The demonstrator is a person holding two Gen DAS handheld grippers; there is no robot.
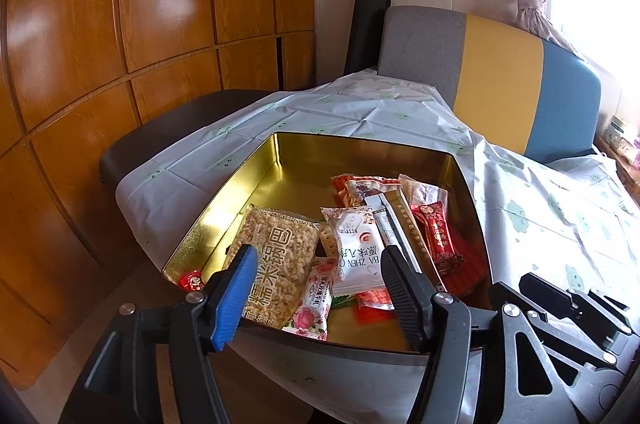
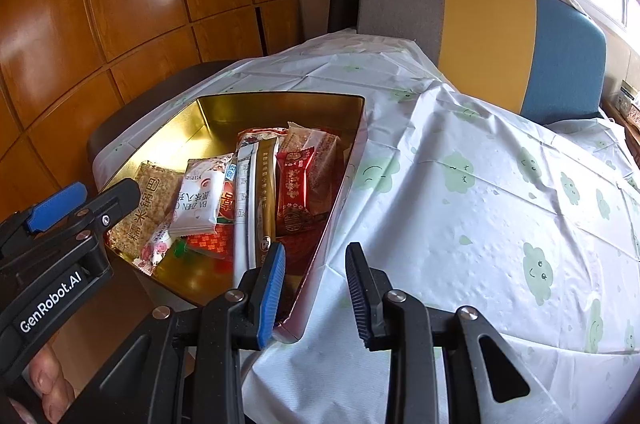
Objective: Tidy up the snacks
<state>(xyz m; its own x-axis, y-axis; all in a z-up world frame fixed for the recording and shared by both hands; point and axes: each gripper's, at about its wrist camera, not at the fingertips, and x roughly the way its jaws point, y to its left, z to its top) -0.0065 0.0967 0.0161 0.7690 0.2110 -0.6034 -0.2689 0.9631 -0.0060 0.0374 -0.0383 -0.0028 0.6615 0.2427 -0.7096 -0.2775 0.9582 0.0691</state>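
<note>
Gold tin [image 1: 256, 180] sat on the tabletop [image 1: 540, 224] under a white cloud-print cloth, snacks piled inside toward its near and right side, far-left corner bare gold. Left claw [image 1: 316, 288] hung over the tin's near rim, spread wide, nothing between the fingers; blue pad on one finger, black ribbed pad on the other. Left wrist view showed the rice-puff bar [image 1: 276, 256] lying flat at the near left, a rose-print packet [image 1: 314, 304] beside it, the white BA ZHEN packet [image 1: 358, 248] in the middle, a gold stick sachet [image 1: 412, 228] and a red candy wrapper [image 1: 438, 236] to the right. Only this view caught a small red candy [image 1: 192, 280] in the tin's near-left corner, plus the right claw's black body at the lower right edge. Right claw [image 2: 316, 288] was spread too, empty, straddling the tin's near right corner: blue-padded finger over the inside, black finger over the cloth outside. Right wrist view gave what the other lacked: the tin's pinkish outer wall [image 2: 316, 276], a wide stretch of bare cloth to the right, the left claw [image 2: 86, 194] from the side over the rice-puff bar, and fingertips [image 2: 52, 380] of the person's hand at the bottom left. Both views showed the grey-yellow-blue headboard [image 1: 500, 80] behind.
</note>
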